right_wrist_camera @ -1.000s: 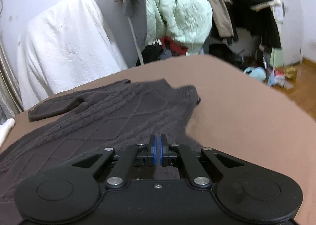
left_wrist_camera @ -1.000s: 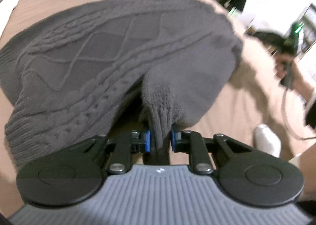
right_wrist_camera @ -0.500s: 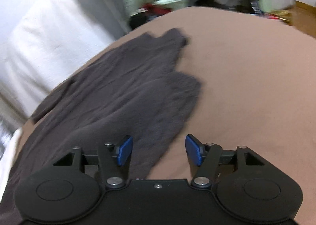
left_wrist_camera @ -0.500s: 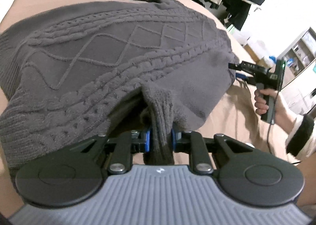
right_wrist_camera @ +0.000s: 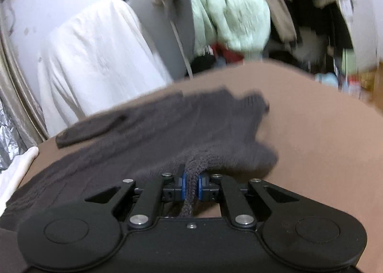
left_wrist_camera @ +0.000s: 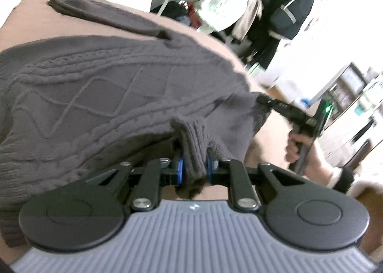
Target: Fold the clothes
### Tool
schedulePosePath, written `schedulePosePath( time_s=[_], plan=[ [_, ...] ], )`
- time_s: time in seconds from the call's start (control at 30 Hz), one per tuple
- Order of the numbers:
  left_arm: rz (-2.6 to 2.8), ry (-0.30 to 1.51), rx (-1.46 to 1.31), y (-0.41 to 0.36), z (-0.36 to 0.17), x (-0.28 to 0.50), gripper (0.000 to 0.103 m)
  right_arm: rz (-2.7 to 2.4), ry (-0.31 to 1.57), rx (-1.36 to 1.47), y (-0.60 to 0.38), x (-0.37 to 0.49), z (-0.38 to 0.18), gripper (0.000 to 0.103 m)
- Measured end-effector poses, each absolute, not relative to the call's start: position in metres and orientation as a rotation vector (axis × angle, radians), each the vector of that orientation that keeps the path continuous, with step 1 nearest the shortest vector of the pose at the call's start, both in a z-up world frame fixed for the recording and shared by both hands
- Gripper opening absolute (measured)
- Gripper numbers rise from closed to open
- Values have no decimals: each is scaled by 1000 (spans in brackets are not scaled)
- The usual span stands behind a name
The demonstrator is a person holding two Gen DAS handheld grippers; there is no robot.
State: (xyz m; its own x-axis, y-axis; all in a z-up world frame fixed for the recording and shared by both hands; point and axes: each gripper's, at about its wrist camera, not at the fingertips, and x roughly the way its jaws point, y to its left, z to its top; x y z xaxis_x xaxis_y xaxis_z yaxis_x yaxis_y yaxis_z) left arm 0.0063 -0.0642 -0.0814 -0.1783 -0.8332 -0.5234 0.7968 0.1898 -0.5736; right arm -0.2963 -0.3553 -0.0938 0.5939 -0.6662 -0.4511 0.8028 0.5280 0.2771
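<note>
Both cameras sit low and close over the brown bed (left_wrist_camera: pixel 31 19), each looking forward and slightly down along its own tool. The left wrist view faces across the grey sweater (left_wrist_camera: pixel 95 86) toward the clothes rack (left_wrist_camera: pixel 239 9) beyond the bed. The right wrist view faces the same sweater (right_wrist_camera: pixel 155 127) and rack (right_wrist_camera: pixel 229 21), with a white covered chair (right_wrist_camera: pixel 95 57) left of the rack.

Pale wall (right_wrist_camera: pixel 79 9), white-draped furniture (right_wrist_camera: pixel 95 62), crowded clothes rack (right_wrist_camera: pixel 263 17), brown bedspread (right_wrist_camera: pixel 323 129).
</note>
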Motion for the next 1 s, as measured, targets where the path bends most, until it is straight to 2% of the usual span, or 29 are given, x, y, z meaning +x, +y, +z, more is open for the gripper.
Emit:
schedulePosePath(
  time_s=[0.07,0.13,0.17,0.37,0.43,0.47,0.5,0.57,0.67,0.73,0.83,0.93,1.0],
  plan=[
    [-1460,1009,-114,-60,-80,14,13,-888,281,435,-352,-292,-82,11],
    [-1444,1041,-169,-58,-81,23,4,-879,280,397,-352,-285,-77,11],
    [-1431,1054,-186,-58,-82,28,2,-877,286,381,-352,-279,-76,11],
    [-1324,1100,0,-92,-85,40,4,-827,324,522,-408,-233,-62,11],
    [-1322,1106,74,-109,-87,37,10,-786,384,619,-439,-208,-62,12],
    [-1320,1108,111,-117,-88,35,23,-756,446,670,-454,-192,-68,12],
    [-1319,1111,148,-126,-89,34,46,-720,519,727,-471,-174,-75,12],
    [-1318,1118,198,-146,-92,27,65,-681,584,842,-496,-151,-90,15],
    [-1352,1133,240,-173,-102,12,69,-607,614,1005,-518,-138,-108,20],
    [-1385,1126,235,-183,-111,0,71,-560,583,1056,-521,-142,-111,32],
    [-1407,1159,284,-187,-132,-24,73,-534,535,986,-509,-165,-100,44],
    [-1406,1109,479,-188,-145,-53,79,-549,504,868,-494,-192,-85,45],
    [-1405,1063,564,-190,-152,-67,90,-590,470,805,-483,-213,-77,45]
  ],
)
